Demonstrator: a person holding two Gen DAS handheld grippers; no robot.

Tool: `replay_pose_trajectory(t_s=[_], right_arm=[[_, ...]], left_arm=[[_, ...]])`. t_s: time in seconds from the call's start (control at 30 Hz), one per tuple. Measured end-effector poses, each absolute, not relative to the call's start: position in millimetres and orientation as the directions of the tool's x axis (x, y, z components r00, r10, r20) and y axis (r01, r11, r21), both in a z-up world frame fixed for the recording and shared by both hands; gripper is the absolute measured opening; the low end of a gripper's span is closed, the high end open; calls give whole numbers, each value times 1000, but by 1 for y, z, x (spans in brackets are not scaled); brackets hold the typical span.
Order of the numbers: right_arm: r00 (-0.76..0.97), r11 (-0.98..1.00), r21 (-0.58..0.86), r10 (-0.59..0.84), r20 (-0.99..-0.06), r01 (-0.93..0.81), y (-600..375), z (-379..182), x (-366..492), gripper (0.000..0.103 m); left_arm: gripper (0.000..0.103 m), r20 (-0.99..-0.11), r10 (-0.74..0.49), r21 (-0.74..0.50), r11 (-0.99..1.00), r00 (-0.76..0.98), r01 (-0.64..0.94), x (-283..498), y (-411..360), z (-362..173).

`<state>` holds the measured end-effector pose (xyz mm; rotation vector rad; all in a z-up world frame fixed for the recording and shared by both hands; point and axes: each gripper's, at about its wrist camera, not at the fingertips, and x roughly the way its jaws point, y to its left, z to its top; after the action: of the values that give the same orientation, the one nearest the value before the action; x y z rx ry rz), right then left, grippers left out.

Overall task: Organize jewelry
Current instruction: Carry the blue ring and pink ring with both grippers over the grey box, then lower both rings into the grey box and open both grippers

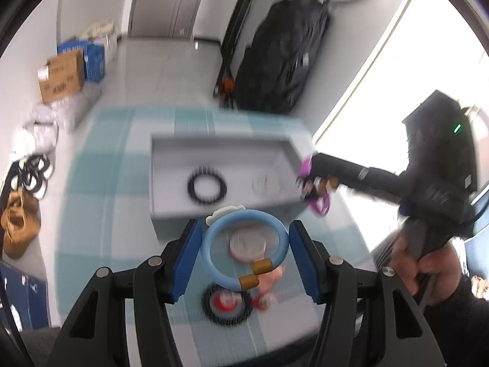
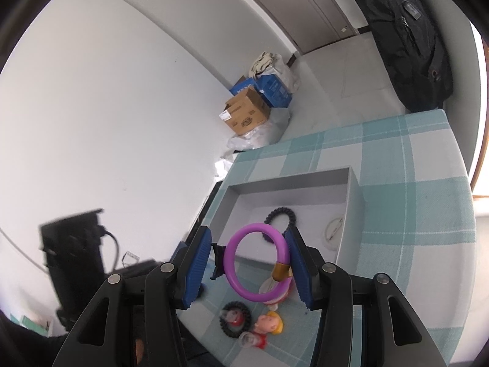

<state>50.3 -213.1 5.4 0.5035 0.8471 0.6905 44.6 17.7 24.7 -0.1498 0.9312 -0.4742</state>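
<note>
My left gripper (image 1: pixel 245 252) is shut on a light blue bangle (image 1: pixel 211 255) with gold caps and a white charm, held above the checked cloth in front of the grey tray (image 1: pixel 220 146). My right gripper (image 2: pixel 249 267) is shut on a purple bangle (image 2: pixel 233 272) with a gold cap, held over the tray's near edge (image 2: pixel 244 258). In the left wrist view it (image 1: pixel 314 183) sits at the tray's right corner. The tray holds a black spiral hair tie (image 1: pixel 207 188) (image 2: pixel 281 215) and a round white piece (image 1: pixel 262 182) (image 2: pixel 334 232).
On the teal checked tablecloth (image 2: pixel 412 214) lie another black spiral tie (image 2: pixel 236 318) (image 1: pixel 227 305), red-and-clear pieces (image 2: pixel 253 341), a small doll-head charm (image 2: pixel 270 322) and a round silver tin (image 1: pixel 247 243). Cardboard and blue boxes (image 2: pixel 247 113) stand on the floor; a black bag (image 1: pixel 281 58) leans by the wall.
</note>
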Motion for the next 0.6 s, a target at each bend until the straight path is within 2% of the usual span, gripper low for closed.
replay_pose_trajectory(t_s=[0.3, 0.6], right_arm=[[493, 681, 649, 716, -494, -338, -215, 7, 72, 49], [512, 696, 654, 695, -506, -298, -218, -4, 94, 49]], left_arm=[[54, -708, -462, -329, 885, 534, 329, 88, 14, 29], [54, -725, -467, -343, 882, 507, 322, 106, 10, 19]])
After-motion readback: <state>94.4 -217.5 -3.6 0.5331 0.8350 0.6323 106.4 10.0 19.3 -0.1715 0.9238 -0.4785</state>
